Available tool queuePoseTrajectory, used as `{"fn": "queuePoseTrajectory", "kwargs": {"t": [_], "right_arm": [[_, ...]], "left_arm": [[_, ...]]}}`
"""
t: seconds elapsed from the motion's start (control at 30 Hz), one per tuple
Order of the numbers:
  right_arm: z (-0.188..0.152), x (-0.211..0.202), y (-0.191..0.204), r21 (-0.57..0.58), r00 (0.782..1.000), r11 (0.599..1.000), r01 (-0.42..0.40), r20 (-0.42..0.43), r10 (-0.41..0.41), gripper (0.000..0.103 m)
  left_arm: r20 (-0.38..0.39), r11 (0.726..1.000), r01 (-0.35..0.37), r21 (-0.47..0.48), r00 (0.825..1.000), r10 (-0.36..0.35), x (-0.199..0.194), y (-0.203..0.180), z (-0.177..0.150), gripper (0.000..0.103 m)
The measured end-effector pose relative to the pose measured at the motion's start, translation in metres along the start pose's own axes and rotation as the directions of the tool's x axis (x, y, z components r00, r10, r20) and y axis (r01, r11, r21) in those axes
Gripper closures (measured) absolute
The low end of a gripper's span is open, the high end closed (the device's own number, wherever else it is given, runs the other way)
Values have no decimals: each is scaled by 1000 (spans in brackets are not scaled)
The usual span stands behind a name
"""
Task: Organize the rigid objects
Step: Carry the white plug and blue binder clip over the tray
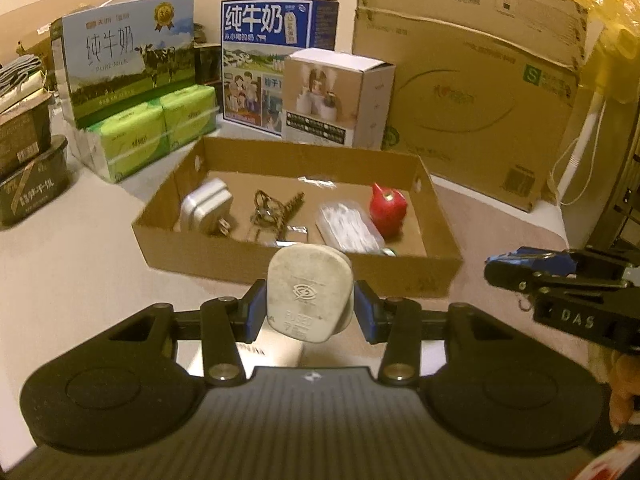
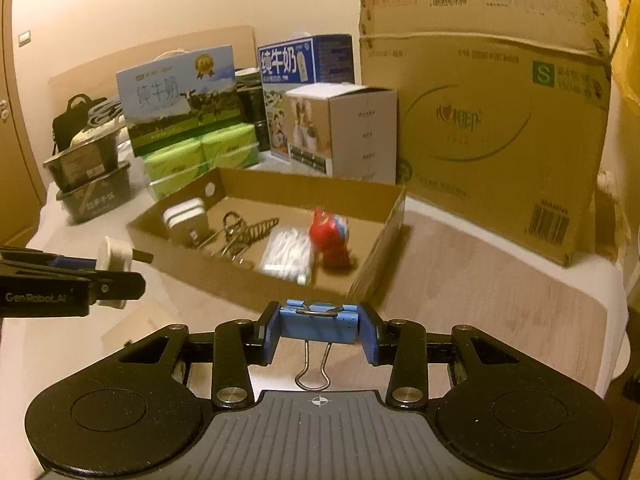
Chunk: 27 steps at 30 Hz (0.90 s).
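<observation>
The left gripper (image 1: 310, 304) clamps a scuffed off-white fused plug (image 1: 309, 292); the right gripper (image 2: 319, 330) pinches a blue binder clip (image 2: 318, 323), wire handle hanging. Both hover near a shallow cardboard tray (image 1: 240, 250) on a pale table (image 1: 68, 264) against a cream wall. Inside lie a white charger (image 1: 206, 210), keys (image 1: 268, 210), a clear packet (image 1: 348, 226) and a red figurine (image 1: 387, 205).
</observation>
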State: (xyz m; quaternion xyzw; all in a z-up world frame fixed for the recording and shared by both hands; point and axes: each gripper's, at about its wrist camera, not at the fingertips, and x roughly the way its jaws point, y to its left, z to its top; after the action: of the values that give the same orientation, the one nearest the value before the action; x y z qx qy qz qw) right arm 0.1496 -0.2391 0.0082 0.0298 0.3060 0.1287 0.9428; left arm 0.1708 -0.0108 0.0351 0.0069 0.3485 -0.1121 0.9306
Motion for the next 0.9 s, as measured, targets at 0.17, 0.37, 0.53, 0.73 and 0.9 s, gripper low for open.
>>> {"fn": "queuePoseTrajectory", "kwargs": {"t": [0.17,0.37,0.53,0.73,0.9], "right_arm": [[18,17,-9,-9,1000,1000,-8,1,8,62],[34,43,-15,-32,1000,999,-11,-3,11,62],[48,68,-18,-32,1000,999,-18,-7,18,62],[53,92,-21,-32,1000,999,-21,-18,20,62],[52,107,-23,-30,999,999,-23,-27,22,62]], "left_arm": [[6,1000,-19,-5,1000,19,15,17,17,61],[8,998,-53,18,999,53,39,40,40,61],[2,996,-72,43,997,72,65,51,55,61],[-9,995,-82,58,997,83,92,60,60,61],[-14,994,-77,71,997,78,109,63,59,61]]}}
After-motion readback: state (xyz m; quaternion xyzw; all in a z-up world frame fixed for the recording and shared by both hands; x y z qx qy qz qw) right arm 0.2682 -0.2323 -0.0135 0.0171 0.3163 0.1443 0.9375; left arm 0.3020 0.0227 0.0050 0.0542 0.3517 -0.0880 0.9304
